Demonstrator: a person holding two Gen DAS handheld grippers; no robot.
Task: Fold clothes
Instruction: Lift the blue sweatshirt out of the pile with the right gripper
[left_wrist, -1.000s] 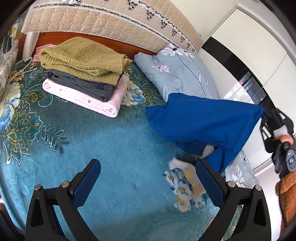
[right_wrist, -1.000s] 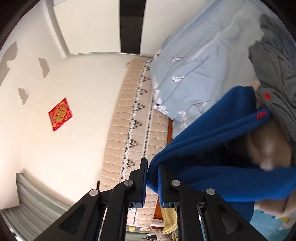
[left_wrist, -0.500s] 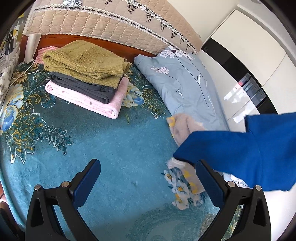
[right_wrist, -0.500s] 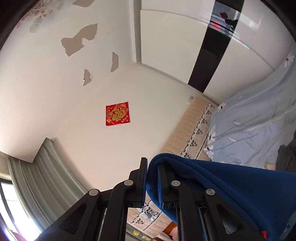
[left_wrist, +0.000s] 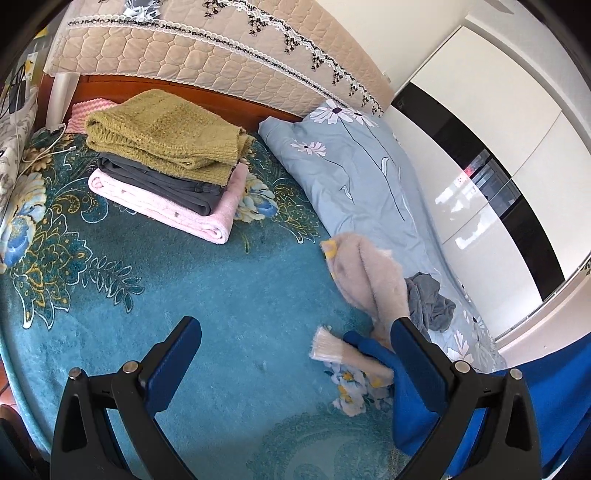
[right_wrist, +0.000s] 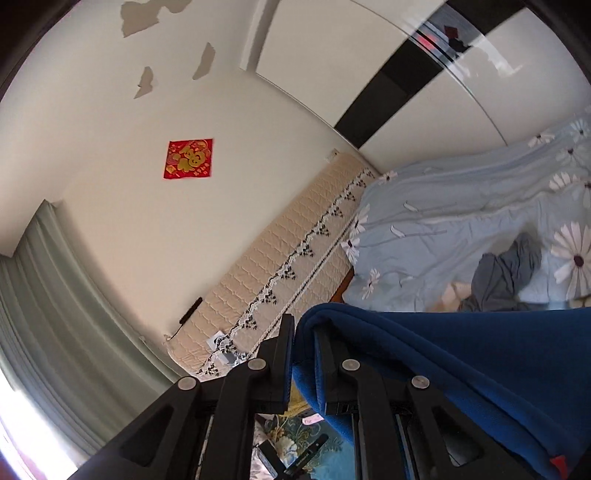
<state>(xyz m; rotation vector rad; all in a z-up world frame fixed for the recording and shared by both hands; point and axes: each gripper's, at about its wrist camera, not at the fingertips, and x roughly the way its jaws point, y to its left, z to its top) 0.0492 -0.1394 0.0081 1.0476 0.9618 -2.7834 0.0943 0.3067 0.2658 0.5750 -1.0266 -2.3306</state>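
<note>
Blue garment lifted off the bed, not yet spread for folding.
Left claw (left_wrist: 295, 354) gapes, empty, above the bed (left_wrist: 221, 295); right claw (right_wrist: 303, 332) pinches the blue garment (right_wrist: 480, 354), trailing to its right. Next, probably: left claw takes a second corner.

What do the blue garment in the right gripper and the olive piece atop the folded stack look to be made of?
Blue garment: likely fleece, with a matte, softly napped surface and thick rounded folds where the right gripper pinches it. Olive piece: a chunky knit, probably wool or acrylic, with a coarse looped texture, fuzzy edges and no sheen.
</note>
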